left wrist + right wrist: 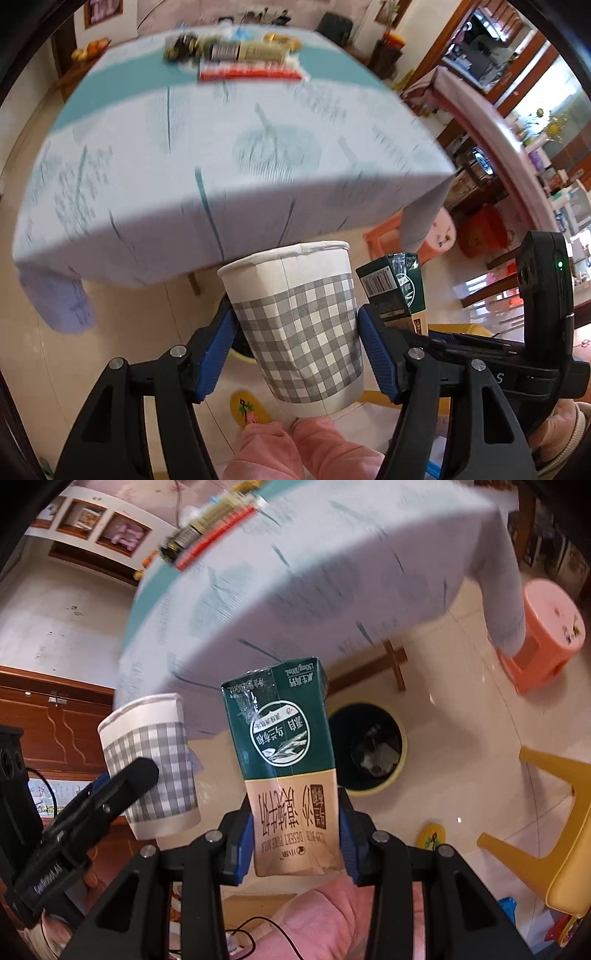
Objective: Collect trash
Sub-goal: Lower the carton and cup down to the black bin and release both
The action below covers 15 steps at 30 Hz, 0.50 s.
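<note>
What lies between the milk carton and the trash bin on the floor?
Nothing: in the right wrist view only bare floor tiles separate the milk carton from the trash bin.

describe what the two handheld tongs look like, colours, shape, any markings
Both tongs, left and right, share one build: matte black plastic frames with triangular cut-outs, silver round pivot bolts, and ribbed blue pads lining the fingers. In the left wrist view, the right unit's black camera block shows a small green light. The person wears fuzzy pink trousers.

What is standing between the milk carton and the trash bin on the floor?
Nothing visible. The milk carton, clamped in the right gripper, hangs above the floor, and the open trash bin lies just beyond it with bare tile between.
</note>
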Motion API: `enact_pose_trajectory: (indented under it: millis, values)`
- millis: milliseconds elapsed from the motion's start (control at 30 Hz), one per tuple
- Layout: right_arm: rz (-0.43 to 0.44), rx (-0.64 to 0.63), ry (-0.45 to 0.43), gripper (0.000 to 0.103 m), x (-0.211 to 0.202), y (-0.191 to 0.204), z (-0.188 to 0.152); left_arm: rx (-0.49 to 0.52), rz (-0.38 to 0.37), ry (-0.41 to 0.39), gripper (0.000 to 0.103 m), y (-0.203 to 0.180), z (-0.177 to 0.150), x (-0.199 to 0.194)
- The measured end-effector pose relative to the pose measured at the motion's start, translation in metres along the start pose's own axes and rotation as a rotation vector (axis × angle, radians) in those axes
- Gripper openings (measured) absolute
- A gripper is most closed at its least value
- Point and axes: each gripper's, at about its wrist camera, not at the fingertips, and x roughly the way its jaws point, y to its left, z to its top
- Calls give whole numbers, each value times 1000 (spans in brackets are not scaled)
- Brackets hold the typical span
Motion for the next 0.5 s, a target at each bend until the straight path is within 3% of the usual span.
enact_pose_trajectory:
  millis: [267, 500]
  values:
    - [-23, 25, 59, 40, 101, -58, 12, -61, 67, 26, 68, 23, -35, 108]
    - [-21, 10, 58, 42, 193, -91, 30, -87, 102, -6, 72, 55, -53, 196]
